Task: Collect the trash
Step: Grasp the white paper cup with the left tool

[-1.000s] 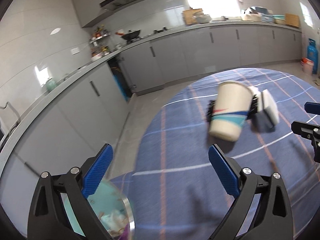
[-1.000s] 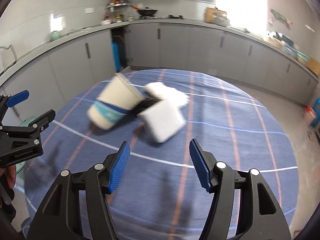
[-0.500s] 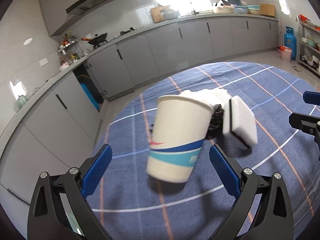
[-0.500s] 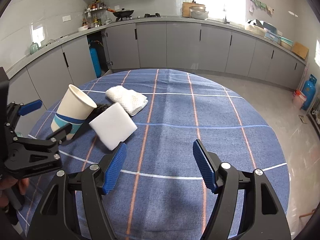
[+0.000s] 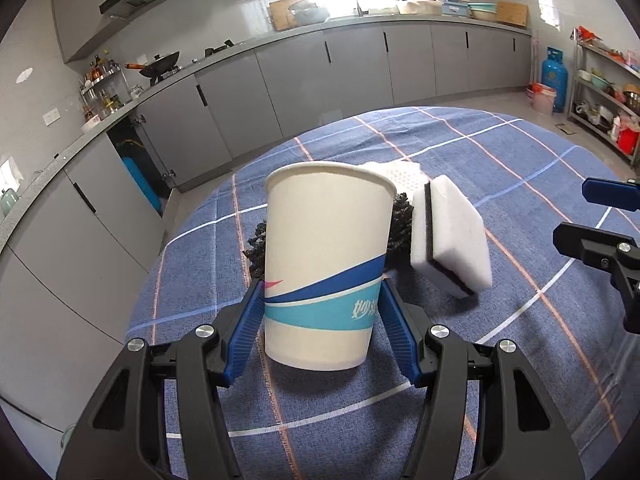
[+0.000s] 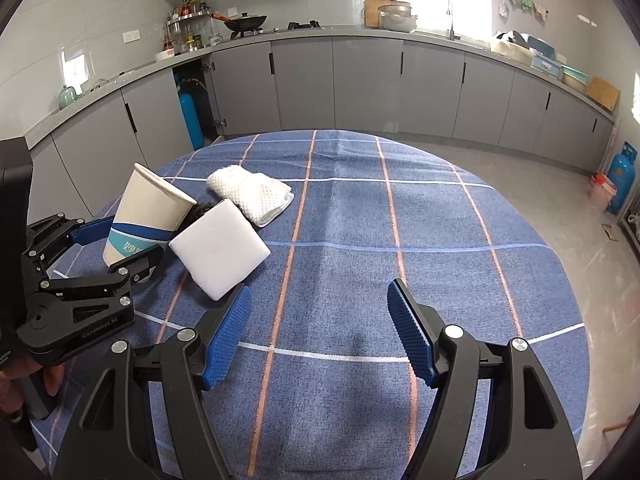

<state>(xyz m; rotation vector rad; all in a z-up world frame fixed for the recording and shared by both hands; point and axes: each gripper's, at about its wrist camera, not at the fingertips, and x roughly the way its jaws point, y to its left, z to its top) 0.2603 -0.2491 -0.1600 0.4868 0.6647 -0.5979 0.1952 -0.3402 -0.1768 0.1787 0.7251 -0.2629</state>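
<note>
A white paper cup [image 5: 324, 248] with blue bands stands tilted on the blue checked tablecloth [image 5: 500, 184]. My left gripper [image 5: 320, 312] is closing on it, and both blue pads touch its lower sides. A white sponge [image 5: 452, 236] with a dark middle layer leans beside the cup. Behind them lie a black crumpled scrap [image 5: 400, 220] and a folded white cloth [image 5: 400, 172]. In the right wrist view the cup [image 6: 148, 216], the sponge [image 6: 220, 244] and the cloth [image 6: 252, 196] sit at the left. My right gripper [image 6: 319, 290] hovers open over bare tablecloth with nothing between its fingers.
Grey kitchen cabinets [image 6: 360, 88] run behind the round table [image 6: 400, 220]. A blue gas cylinder [image 6: 620, 184] stands on the floor at the right. A person's hand [image 6: 16, 376] holds the left gripper's handle at the lower left.
My left gripper came forward to the cup and its jaws drew in from wide apart to the cup's sides. The right gripper swung right, away from the sponge, and opened slightly.
</note>
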